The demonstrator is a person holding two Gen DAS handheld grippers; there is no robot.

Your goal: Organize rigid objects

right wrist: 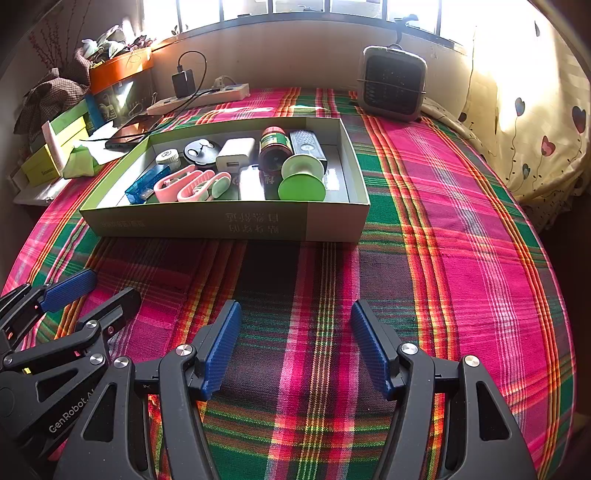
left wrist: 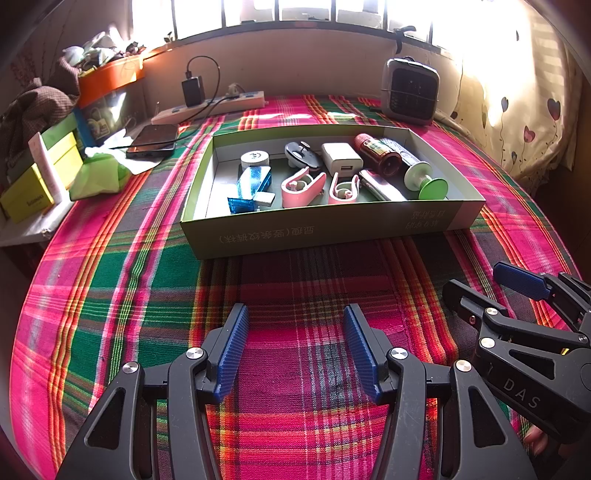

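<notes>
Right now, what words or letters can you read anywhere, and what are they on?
"DAS": on the right tongs, on the black body.
"GenRobot.AI", last letters cut off: on the left tongs, on the black body.
Chinese print, upside down from here: on the green box, front wall; too hard to read surely.
Small word on the yellow box: too blurred.
Brown bottle label: too small.

Harsh daylight from the blown-out window (left wrist: 295, 11), sharp centre, fisheye bending (dark vignetted corners), curtain (right wrist: 524, 92) glare
</notes>
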